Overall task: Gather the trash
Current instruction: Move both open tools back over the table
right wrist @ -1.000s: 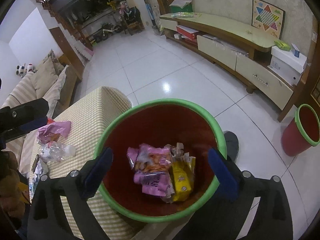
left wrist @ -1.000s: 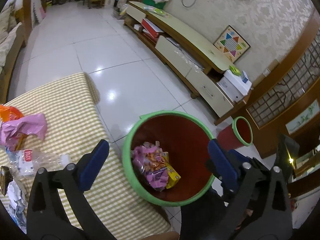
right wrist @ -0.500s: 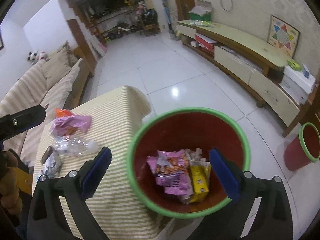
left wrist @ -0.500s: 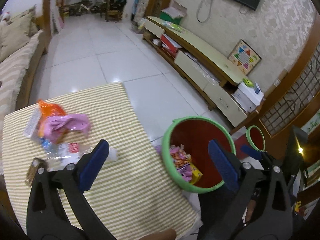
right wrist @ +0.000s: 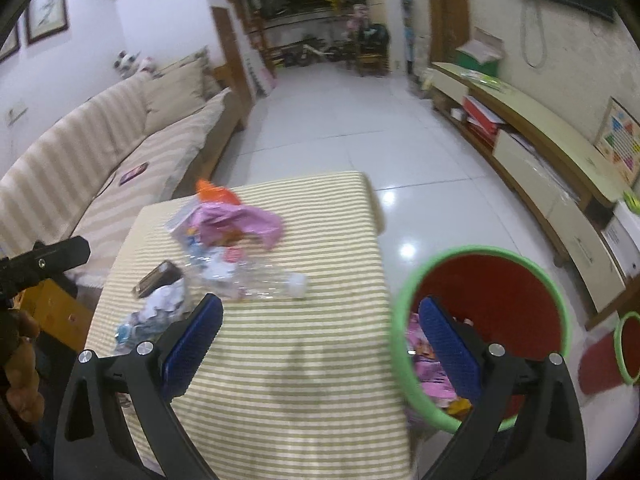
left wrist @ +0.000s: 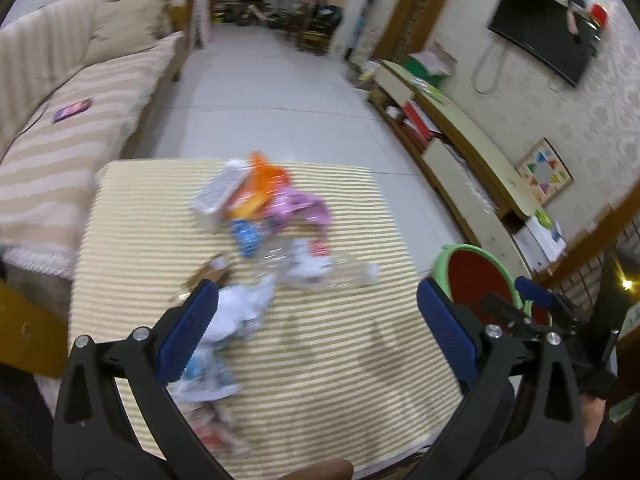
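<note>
A striped table point(left wrist: 320, 360) holds a pile of trash: a clear plastic bottle point(left wrist: 332, 268), a pink bag point(left wrist: 300, 210), an orange wrapper point(left wrist: 260, 188) and crumpled white paper point(left wrist: 240, 312). My left gripper point(left wrist: 316, 332) is open and empty above the table's near side. My right gripper point(right wrist: 320, 332) is open and empty, over the table edge beside the red bin with a green rim point(right wrist: 500, 304), which holds wrappers point(right wrist: 428, 364). The bottle point(right wrist: 260, 280) and pink bag point(right wrist: 240, 222) show in the right wrist view too.
A striped sofa point(left wrist: 60, 120) stands left of the table. A low TV cabinet point(left wrist: 460, 148) runs along the right wall. A second small red bin point(right wrist: 628, 348) stands on the floor at right. White tile floor point(right wrist: 340, 136) lies beyond the table.
Both grippers have swung left from over the bin toward the table. The trash pile is now in front of them and the bin sits at the right.
</note>
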`<state>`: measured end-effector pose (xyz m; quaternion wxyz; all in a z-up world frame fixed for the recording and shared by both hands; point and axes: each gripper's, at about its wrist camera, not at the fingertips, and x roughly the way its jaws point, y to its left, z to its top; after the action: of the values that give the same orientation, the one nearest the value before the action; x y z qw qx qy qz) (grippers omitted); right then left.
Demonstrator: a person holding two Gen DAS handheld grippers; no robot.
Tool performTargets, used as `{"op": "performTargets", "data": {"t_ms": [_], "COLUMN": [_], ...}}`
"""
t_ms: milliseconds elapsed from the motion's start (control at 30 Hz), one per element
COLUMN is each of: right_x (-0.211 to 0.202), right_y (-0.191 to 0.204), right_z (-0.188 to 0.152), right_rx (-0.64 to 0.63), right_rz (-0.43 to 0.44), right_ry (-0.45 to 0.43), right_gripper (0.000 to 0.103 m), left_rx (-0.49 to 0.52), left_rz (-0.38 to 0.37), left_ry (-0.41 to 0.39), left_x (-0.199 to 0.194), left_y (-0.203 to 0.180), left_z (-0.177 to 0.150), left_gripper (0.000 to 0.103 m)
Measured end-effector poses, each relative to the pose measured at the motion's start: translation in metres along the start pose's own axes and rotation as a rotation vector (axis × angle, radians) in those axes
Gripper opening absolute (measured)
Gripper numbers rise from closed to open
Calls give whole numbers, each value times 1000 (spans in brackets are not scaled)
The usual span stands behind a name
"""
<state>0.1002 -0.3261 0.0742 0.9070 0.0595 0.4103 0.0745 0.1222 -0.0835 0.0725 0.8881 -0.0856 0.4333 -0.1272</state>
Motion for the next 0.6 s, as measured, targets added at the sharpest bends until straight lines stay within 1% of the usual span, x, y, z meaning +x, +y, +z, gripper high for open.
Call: {"op": "performTargets", "data": {"t_ms": [167,300,433,600], "right_x": [15,28,39,53], "right_y": [35,51,63,69], "right_z": [2,1,0,1], "right_rx": [-31,-63,-122,-158], "right_rz": [51,50,34,30], "right_ry": [16,34,36,49], "right_gripper": [95,95,95,95], "left_rx": [-48,-72,-79,-37], "left_rz": [34,59,65,79], "left_ry": [25,51,67,91], "left_x": [-8,-8,-7,6], "left_y": [44,72,89,94], "left_z": [-15,-27,-33,-30], "left_gripper": [97,97,97,97]}}
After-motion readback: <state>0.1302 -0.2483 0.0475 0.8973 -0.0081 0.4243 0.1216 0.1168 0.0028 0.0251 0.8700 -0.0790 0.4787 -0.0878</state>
